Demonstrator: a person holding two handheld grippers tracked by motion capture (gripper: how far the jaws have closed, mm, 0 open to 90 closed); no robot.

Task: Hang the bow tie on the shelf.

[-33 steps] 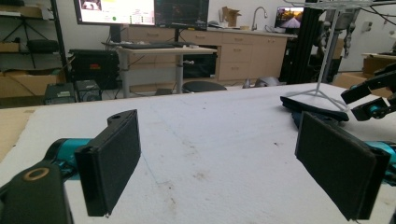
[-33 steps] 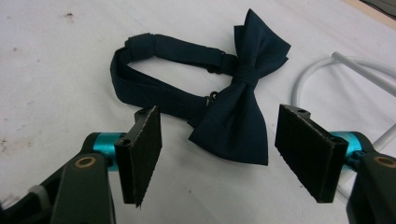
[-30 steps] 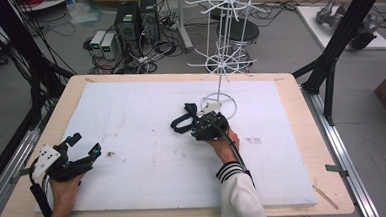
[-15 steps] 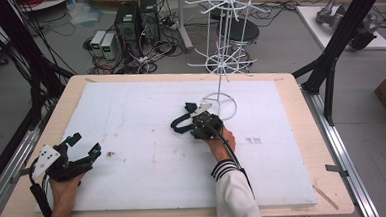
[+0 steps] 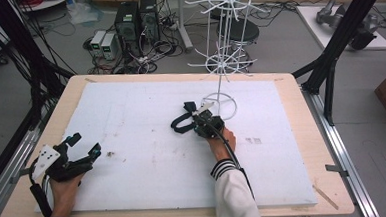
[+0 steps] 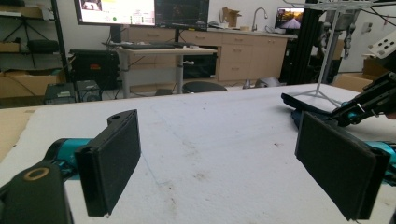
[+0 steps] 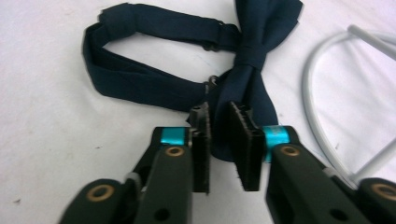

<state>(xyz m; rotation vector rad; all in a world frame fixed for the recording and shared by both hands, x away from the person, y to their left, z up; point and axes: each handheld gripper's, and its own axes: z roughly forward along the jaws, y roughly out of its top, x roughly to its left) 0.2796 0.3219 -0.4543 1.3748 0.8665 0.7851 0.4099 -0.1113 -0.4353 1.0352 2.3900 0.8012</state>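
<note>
A navy bow tie (image 7: 243, 60) with its strap looped out to the left lies on the white foam board (image 5: 131, 116), seen near the middle in the high view as a dark bow tie (image 5: 182, 122). My right gripper (image 7: 219, 112) has its jaws pressed onto one wing of the bow, with fabric between the pads. From above, the right gripper (image 5: 201, 119) sits just in front of the rack's base ring. My left gripper (image 5: 84, 146) rests at the front left of the board, held by a hand. Its jaws stand wide apart around nothing, as the left gripper (image 6: 217, 140) view confirms.
A tall white wire display rack (image 5: 218, 62) stands behind the bow tie. Its ring base (image 7: 313, 102) lies just right of my right jaws. The wooden table rim (image 5: 290, 83) frames the board. Black frame posts (image 5: 347, 30) rise at the table's sides.
My right gripper has edged slightly left at the bow tie, and the strap has shifted a little. The left gripper has not moved.
</note>
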